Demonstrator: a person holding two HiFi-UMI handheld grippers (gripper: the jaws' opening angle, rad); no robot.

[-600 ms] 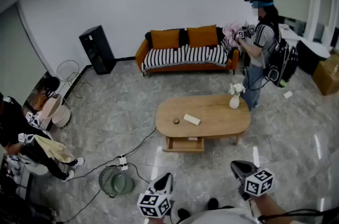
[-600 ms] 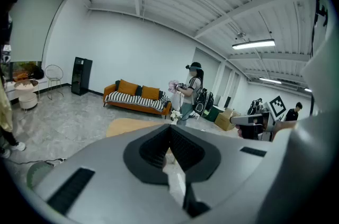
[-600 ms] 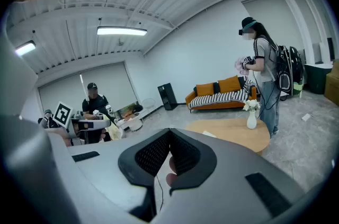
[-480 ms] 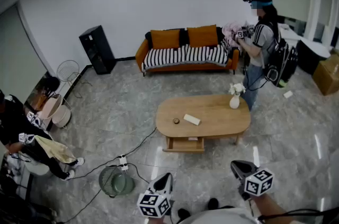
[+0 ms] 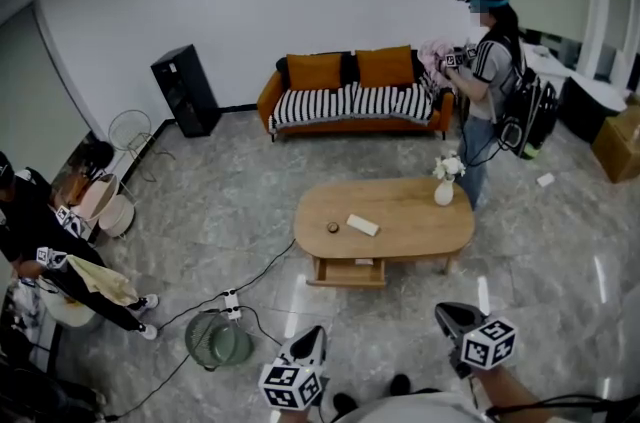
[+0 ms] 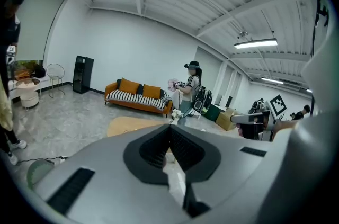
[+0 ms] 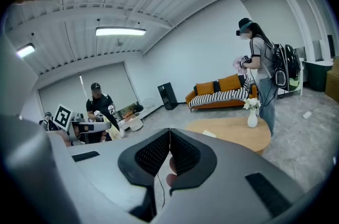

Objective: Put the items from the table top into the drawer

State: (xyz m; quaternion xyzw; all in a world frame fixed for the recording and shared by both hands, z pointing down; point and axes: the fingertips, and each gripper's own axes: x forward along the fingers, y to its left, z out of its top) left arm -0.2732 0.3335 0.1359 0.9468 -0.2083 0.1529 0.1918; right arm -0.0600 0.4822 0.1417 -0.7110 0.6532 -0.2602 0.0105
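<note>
Bench (image 5: 410, 209) count: one white vase (image 5: 443, 192) with flowers at its right end; one flat white block (image 5: 362, 226) and one small round dark item (image 5: 332, 228) side by side near its middle. One drawer (image 5: 348, 273) under the bench, pulled open. Two claws, well short of the bench: left claw (image 6: 169, 132) and right claw (image 7: 169, 135), jaws together, nothing held.

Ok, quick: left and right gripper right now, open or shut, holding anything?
Left gripper: shut, nothing between its jaws.
Right gripper: shut, nothing between its jaws.
</note>
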